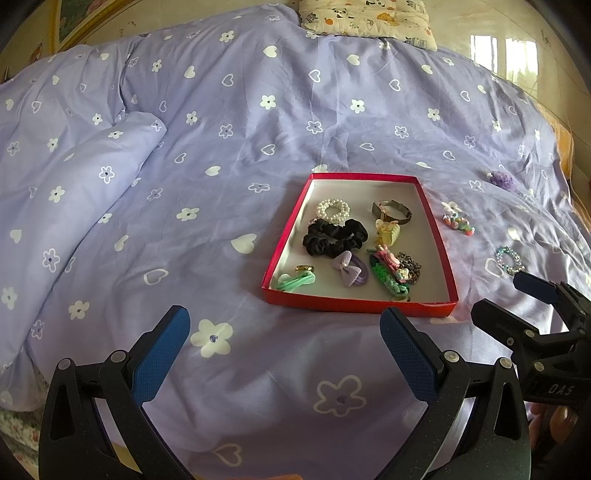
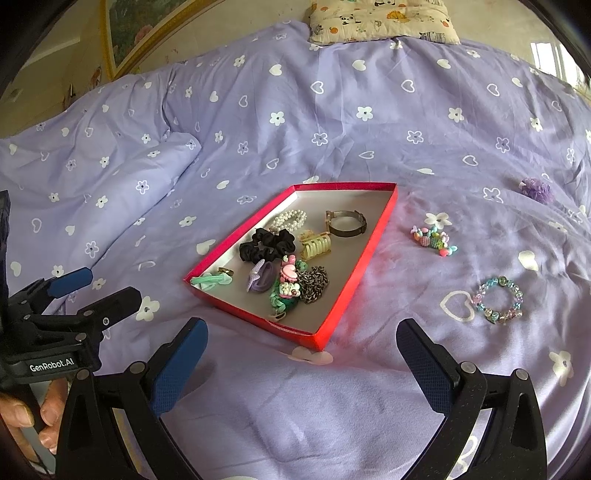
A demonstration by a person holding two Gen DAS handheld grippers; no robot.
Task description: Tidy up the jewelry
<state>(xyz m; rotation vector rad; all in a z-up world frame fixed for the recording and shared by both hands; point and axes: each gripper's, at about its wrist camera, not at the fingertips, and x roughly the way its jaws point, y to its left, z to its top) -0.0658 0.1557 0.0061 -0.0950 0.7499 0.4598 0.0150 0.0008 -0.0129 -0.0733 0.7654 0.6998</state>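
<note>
A shallow red box (image 1: 436, 236) (image 2: 384, 218) lies on the bed and holds a pearl bracelet (image 1: 332, 209), a black scrunchie (image 1: 334, 236), a watch (image 1: 391, 212), a yellow claw clip (image 2: 316, 243), a lilac bow tie (image 1: 349, 273) and other pieces. Right of the box on the cover lie a colourful bead cluster (image 2: 434, 238), a pastel bead bracelet (image 2: 498, 299) and a purple scrunchie (image 2: 535, 190). My left gripper (image 1: 284, 350) is open and empty in front of the box. My right gripper (image 2: 301, 365) is open and empty near the box's front corner.
The bed has a lilac cover (image 1: 240, 122) with white hearts and flowers. A folded duvet bulge (image 1: 85, 173) lies to the left. A cartoon-print pillow (image 1: 365, 18) is at the far end. A framed picture (image 2: 147, 26) leans at the back left.
</note>
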